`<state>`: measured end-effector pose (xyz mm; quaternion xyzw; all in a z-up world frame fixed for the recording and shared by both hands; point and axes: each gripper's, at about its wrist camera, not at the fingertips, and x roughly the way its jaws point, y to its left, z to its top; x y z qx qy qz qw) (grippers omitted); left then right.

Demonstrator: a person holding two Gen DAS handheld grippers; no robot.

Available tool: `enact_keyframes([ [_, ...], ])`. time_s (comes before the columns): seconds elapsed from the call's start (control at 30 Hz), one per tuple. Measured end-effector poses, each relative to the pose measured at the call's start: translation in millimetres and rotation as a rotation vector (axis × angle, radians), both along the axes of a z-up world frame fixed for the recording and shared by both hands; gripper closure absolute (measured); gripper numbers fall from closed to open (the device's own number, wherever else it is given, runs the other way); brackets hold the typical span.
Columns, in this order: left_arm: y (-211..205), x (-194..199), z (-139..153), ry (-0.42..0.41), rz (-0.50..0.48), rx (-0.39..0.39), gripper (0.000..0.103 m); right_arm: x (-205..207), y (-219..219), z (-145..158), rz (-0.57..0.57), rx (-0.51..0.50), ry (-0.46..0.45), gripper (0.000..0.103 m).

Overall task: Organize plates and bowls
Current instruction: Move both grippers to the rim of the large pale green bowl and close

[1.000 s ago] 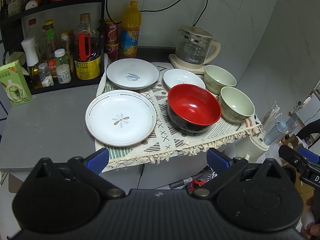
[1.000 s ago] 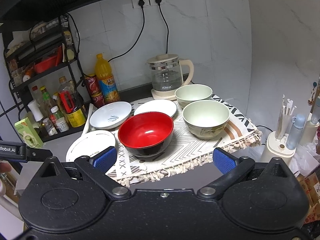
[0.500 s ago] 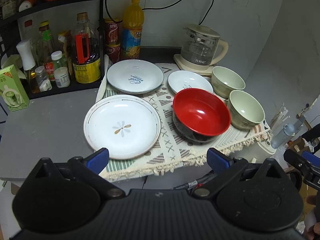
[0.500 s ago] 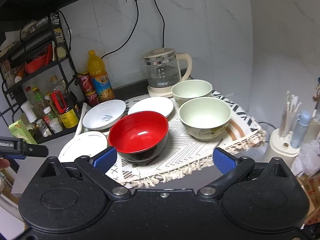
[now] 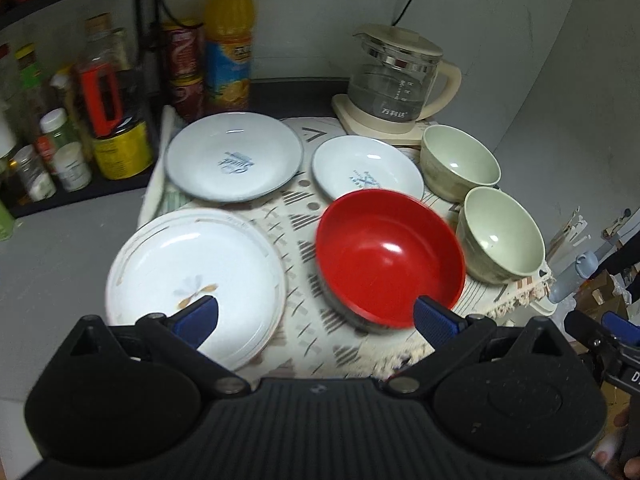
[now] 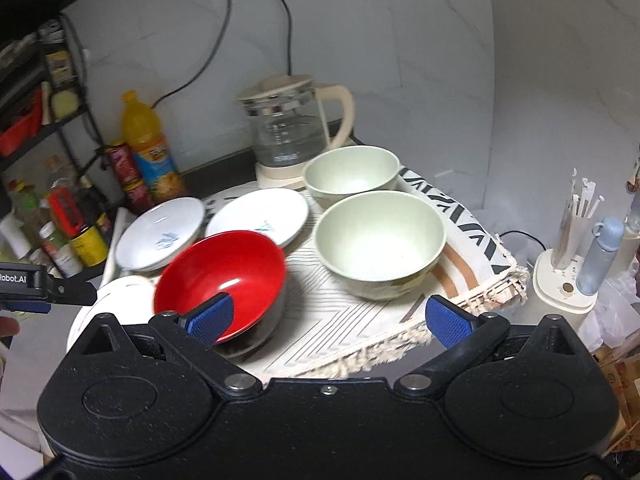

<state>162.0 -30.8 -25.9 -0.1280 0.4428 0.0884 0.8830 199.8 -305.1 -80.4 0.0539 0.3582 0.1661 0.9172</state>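
Both grippers are hovering over the near edge of a grey tabletop (image 5: pixel 52 248), and neither is touching any dish. The left gripper (image 5: pixel 316 316) is holding its blue-padded fingers spread wide with nothing between them; seen from its camera, one pad is lying over the near rim of a large white plate with a small flower motif (image 5: pixel 192 268) and the other over the near rim of a glossy red bowl with a dark outside (image 5: pixel 390 258). The right gripper (image 6: pixel 330 318) is likewise gaping wide and empty, its left pad sitting in front of the red bowl and its right pad in front of the fringed edge of a patterned cream cloth mat (image 6: pixel 352 344).

All the dishes are resting on that mat. Behind the flower plate, a pale blue-white plate with blue lettering (image 5: pixel 234 156) is sitting near the bottles, and just beside it a smaller white dish with a blue mark (image 5: pixel 366 172) is lying behind the red bowl. Two pale green bowls are standing upright at the right side of the mat: the nearer green bowl (image 6: pixel 378 240) just beside the red bowl, and the farther green bowl (image 6: pixel 352 174) just behind it, in front of a glass kettle with a cream handle and base (image 6: pixel 294 132). An orange drink bottle (image 5: pixel 230 36) is standing against the wall.
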Motion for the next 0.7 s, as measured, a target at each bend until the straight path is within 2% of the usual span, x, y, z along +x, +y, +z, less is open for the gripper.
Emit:
enact_keyframes([
  [0.4, -31, 96, -12, 0.005, -0.129, -0.027, 0.003, 65, -18, -21, -0.105, 0.008, 0.087, 0.001],
  [0.53, -45, 124, -16, 0.007, -0.196, -0.043, 0.003, 83, -24, -29, -0.126, 0.0, 0.115, 0.011],
  [0.7, -61, 155, -26, 0.036, -0.284, -0.068, 0.008, 99, -31, -39, -0.162, 0.018, 0.155, 0.018],
])
